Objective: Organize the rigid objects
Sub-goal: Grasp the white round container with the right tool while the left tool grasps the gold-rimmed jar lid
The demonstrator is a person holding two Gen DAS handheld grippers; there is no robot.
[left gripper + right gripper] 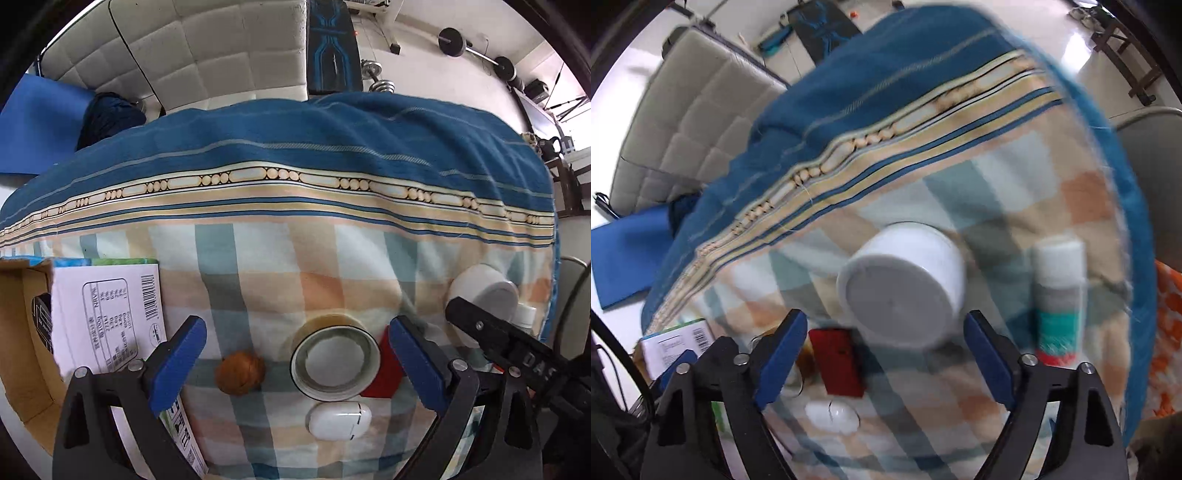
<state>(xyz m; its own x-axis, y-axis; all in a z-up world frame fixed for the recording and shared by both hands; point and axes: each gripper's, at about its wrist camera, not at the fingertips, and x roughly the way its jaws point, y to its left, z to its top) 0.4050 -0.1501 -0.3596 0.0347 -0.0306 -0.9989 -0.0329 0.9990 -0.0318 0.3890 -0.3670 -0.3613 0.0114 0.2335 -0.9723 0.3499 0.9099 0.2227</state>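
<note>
My left gripper (295,365) points down at the checked cloth (258,258), and its jaws stand wide with nothing pressed between them. Between the two blue fingers (177,365) lie a brown walnut (240,373), a roll of clear tape (335,363) lying flat with its hole facing up, and a white earbud case (340,421) in front of the tape, its long side going left to right. A red box (384,376) touches the tape on the right, half hidden by my right finger. At the left a printed carton (107,317) lies against an open cardboard box (22,332); I cannot tell what is inside it.

My right gripper (884,354) is also open, holding nothing. A white cup (905,288) lies on its side just beyond the fingertips, its flat bottom turned to me. To the right a white bottle (1058,299) lies flat, with its long axis running away from me.
</note>
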